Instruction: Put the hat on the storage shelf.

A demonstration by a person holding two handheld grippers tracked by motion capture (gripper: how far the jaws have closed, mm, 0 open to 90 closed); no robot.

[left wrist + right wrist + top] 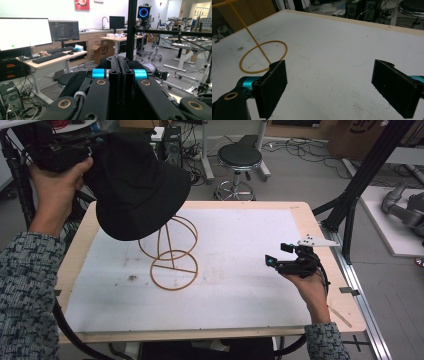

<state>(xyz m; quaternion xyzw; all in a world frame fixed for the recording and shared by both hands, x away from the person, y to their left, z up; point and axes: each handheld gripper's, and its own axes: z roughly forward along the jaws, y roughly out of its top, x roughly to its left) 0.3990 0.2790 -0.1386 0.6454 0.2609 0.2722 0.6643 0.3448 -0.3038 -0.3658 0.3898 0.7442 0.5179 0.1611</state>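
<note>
At the upper left, your raised left hand (56, 182) lifts the left gripper (90, 151), jaws clamped on the black hat (137, 185) above the wire stand (172, 252). At right, your right gripper (284, 255) hovers low over the table (240, 240), jaws wide apart, empty.

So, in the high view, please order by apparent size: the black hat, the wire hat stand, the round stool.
1. black hat, raised nearer the camera, so it looks bigger
2. wire hat stand
3. round stool, farther away
</note>
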